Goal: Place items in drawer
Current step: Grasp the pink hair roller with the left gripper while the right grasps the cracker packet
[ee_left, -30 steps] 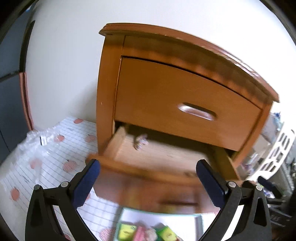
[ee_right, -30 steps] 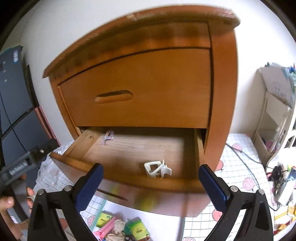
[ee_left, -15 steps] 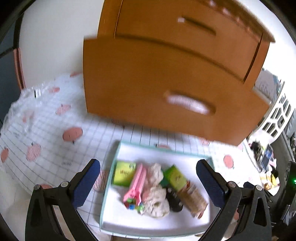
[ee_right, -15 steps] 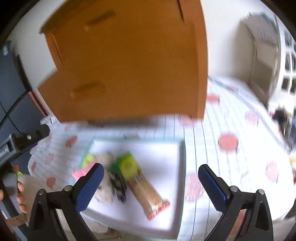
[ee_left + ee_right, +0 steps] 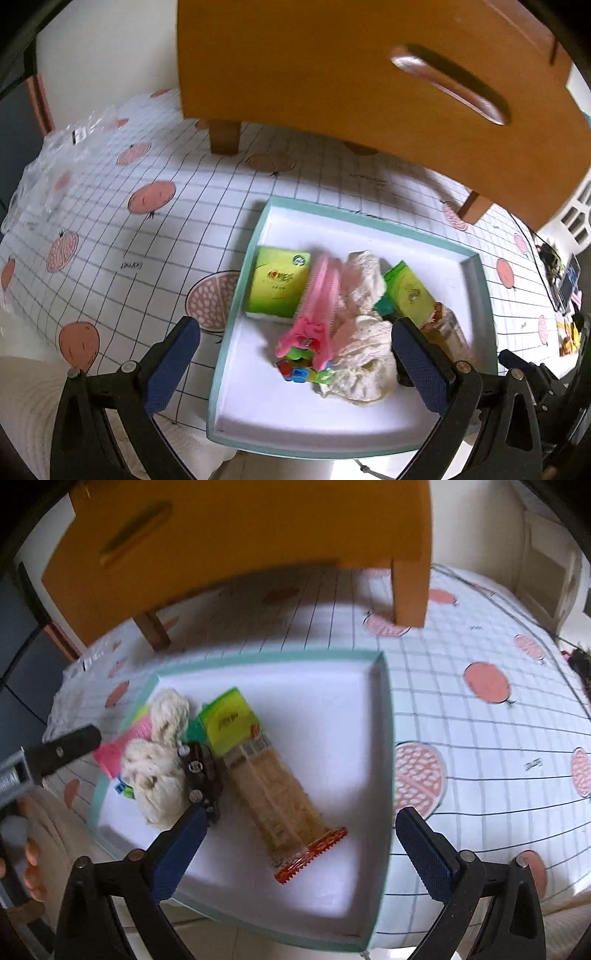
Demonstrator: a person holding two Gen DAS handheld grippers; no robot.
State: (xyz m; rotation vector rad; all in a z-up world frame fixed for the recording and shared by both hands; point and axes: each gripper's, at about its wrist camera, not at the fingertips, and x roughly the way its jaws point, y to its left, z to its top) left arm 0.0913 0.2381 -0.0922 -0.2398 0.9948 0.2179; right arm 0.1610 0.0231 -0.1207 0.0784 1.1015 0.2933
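Tray point(image 5: 236, 295) holds two green boxes point(image 5: 279, 282), one cracker pack point(image 5: 280, 797).

Both wrist cams look down, near; 2 views share tray point(image 5: 476, 266) point(image 5: 386, 716).

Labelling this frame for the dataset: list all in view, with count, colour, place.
cabinet: 1, orange-brown wood, on the table behind the tray
tray: 1, white with teal rim, on the table
tablecloth: 1, white grid with pink fruit, under all
green boxes: 2, in the tray
pink clip: 1, in the tray, between box and cloth
cloth: 1, cream, crumpled, mid-tray
snack pack: 1, clear with red ends, in the tray
black object: 1, beside the cloth
plastic bag: 1, clear, far left of the table
left claw: open, over the tray
right claw: open, over the tray
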